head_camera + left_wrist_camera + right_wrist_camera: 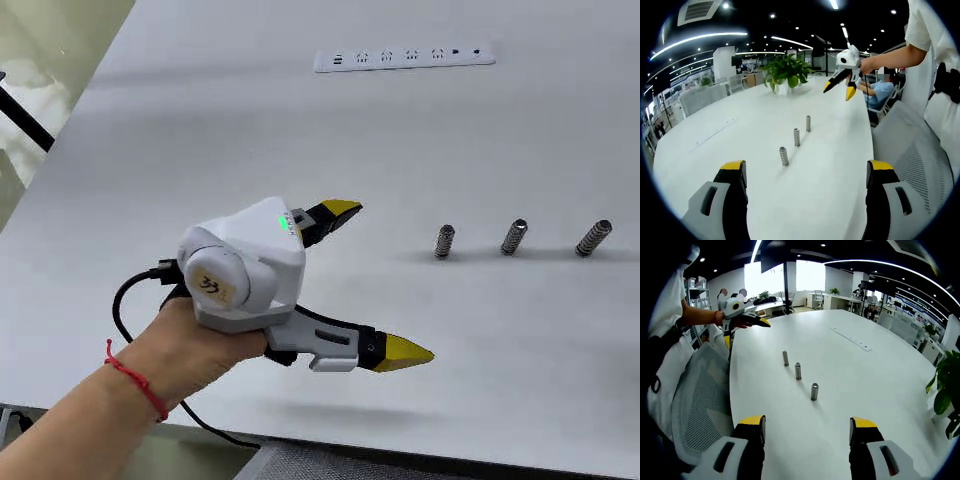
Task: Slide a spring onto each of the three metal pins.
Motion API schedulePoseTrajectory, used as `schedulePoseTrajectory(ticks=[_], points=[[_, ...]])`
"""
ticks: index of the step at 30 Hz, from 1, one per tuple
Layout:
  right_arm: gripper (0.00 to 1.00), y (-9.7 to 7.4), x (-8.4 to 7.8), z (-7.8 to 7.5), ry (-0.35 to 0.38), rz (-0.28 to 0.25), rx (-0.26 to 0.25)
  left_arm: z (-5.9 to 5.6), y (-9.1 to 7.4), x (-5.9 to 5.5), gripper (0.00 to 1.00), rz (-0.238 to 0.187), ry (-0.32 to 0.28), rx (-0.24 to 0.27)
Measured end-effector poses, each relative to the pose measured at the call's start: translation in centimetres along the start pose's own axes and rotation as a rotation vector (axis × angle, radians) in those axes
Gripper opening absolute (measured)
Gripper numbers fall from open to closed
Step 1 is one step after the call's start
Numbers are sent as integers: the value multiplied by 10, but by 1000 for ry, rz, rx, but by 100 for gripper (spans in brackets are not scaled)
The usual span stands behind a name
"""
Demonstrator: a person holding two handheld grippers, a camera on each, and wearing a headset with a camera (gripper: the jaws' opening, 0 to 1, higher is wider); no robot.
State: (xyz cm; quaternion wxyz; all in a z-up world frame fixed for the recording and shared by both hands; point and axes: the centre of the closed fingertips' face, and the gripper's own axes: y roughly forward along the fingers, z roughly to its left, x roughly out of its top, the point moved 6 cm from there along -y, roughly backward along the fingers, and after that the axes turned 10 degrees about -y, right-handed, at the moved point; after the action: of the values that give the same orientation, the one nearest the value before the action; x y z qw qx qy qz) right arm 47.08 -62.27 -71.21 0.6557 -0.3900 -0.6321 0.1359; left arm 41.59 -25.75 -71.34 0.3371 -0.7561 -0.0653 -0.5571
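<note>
1. A broad white table (pixel 300 120) takes up most of the head view.
2. A grey mesh chair (pixel 910 150) stands at the table's edge, beside the person's white-clad body.
3. A leafy green plant (pixel 785 72) sits at the far end of the table in the left gripper view.
4. The left gripper (pixel 380 280) hovers above the near part of the table. It is held in a hand (pixel 200 350) and points along the row of springs. Its yellow-tipped jaws are spread wide with nothing between them.
5. The right gripper (pixel 807 422) faces the same row from the other end. Its jaws are also wide apart and hold nothing. In the left gripper view it hangs in the air beyond the farthest spring.
6. A white power strip (pixel 404 58) lies flat on the far side of the table, well apart from everything else.
7. Three springs (pixel 514 236) stand on the table in a straight, evenly spaced row between the two grippers, touched by neither. Whether a pin sits inside each one cannot be told.
8. A red cord (pixel 135 380) circles the wrist behind the left gripper.
</note>
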Motion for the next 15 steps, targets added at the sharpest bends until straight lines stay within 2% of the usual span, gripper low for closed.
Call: schedulePoseTrajectory(ticks=[4, 8, 11, 15], points=[[79, -7, -19, 4, 50, -57, -32, 2, 1, -4, 99, 14, -7, 11], [94, -9, -27, 11, 70, -114, -40, 3, 1, -6, 99, 15, -22, 18], [99, -10, -36, 16, 82, -122, -35, 5, 0, -8, 99, 20, -30, 24], [99, -12, -38, 22, 98, -143, -35, 5, 0, -10, 99, 31, -35, 28]])
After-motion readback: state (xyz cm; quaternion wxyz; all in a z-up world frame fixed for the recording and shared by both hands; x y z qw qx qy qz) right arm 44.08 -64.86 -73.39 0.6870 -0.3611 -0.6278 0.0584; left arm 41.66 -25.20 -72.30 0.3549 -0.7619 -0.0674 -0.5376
